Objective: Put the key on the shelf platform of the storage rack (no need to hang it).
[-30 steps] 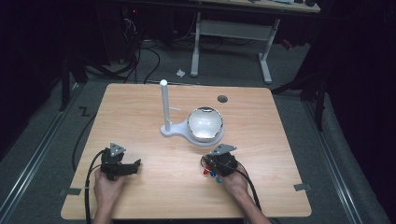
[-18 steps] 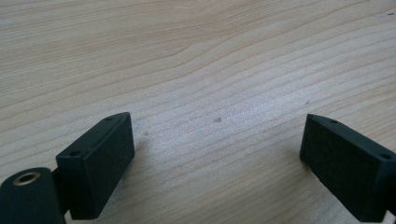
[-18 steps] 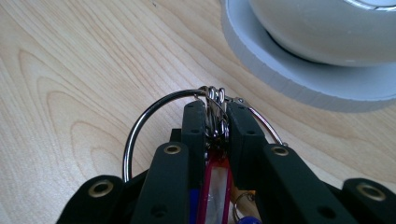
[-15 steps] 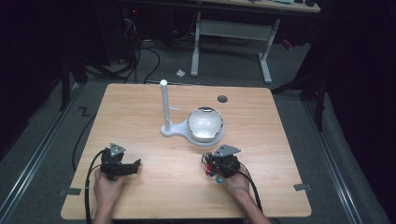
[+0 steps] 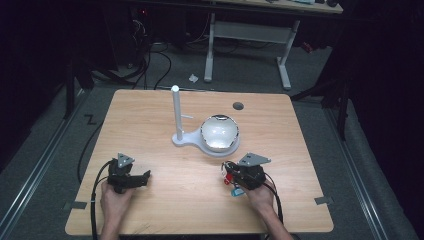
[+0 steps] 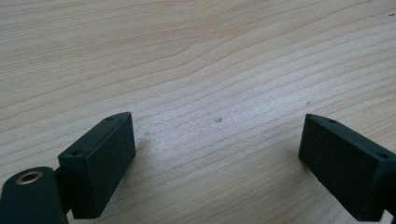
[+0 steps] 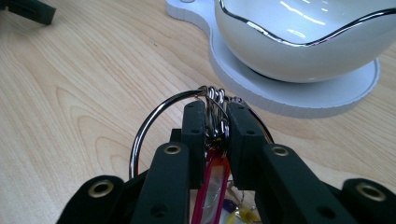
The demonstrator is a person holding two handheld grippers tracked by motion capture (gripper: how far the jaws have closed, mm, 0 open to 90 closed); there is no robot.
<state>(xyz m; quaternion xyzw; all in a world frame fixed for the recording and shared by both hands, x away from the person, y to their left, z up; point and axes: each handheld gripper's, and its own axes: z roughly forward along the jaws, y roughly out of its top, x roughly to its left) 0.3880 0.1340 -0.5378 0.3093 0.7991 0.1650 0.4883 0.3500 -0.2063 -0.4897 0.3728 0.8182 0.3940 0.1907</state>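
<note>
My right gripper (image 7: 215, 119) (image 5: 227, 175) is shut on a bunch of keys: several small rings on a large metal key ring (image 7: 154, 116), with red and blue tags (image 7: 212, 186) (image 5: 231, 186) hanging below the jaws. It hovers just in front of the white bowl (image 7: 303, 37) (image 5: 219, 132), which sits on a white stand base (image 7: 289, 95) (image 5: 192, 140) with an upright white post (image 5: 176, 112). My left gripper (image 6: 217, 149) (image 5: 145, 177) is open over bare wood at the table's front left, with nothing between its jaws.
The wooden table (image 5: 150, 115) has a round cable hole (image 5: 238, 105) at the back right. Beyond the far edge stand a white desk frame (image 5: 250, 35) and floor cables (image 5: 150, 55). Tape marks (image 5: 322, 201) sit near the front corners.
My right gripper has risen slightly with the keys and shifted a little; the left hand has stayed still.
</note>
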